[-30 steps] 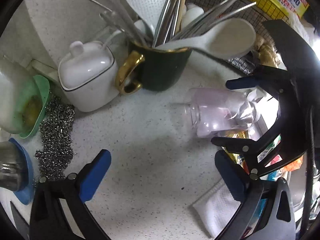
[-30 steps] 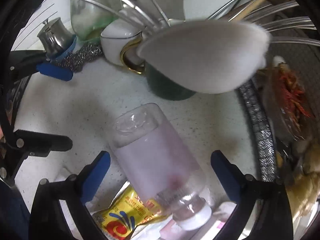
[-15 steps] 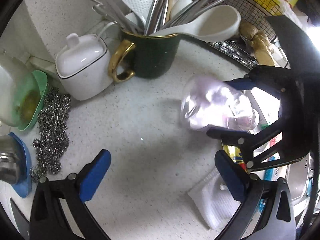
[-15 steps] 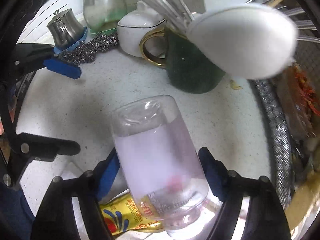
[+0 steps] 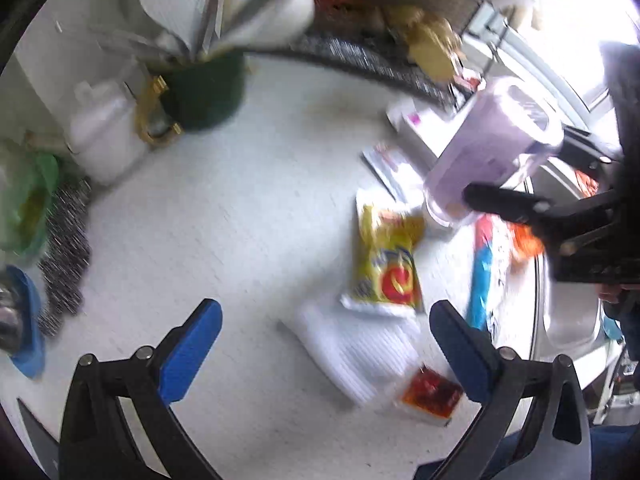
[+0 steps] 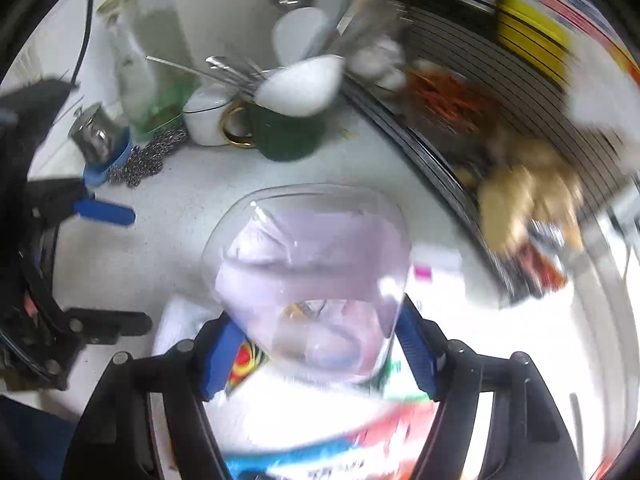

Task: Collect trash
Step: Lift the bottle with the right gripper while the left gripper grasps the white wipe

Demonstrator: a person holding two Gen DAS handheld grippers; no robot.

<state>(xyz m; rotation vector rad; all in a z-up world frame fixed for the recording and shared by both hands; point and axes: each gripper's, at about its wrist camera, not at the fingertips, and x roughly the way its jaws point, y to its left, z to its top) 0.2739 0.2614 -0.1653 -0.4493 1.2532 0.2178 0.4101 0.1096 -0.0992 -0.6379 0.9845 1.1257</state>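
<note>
My right gripper is shut on a clear, purple-tinted plastic bottle and holds it lifted above the white counter, base pointing away from the camera. In the left wrist view the bottle hangs at the right, held by the right gripper's black fingers. My left gripper is open and empty above the counter. Ahead of it lie a yellow snack wrapper, a white folded packet, a small red sachet and a blue-and-white wrapper.
A dark green mug with a gold handle holds utensils at the back, beside a white lidded pot. A steel scourer and a green funnel lie left. A wire rack with food stands right. A sink is far right.
My right gripper closed on the bottle and lifted it off the counter, uncovering the wrappers beneath. My left gripper swung right and stayed open.
</note>
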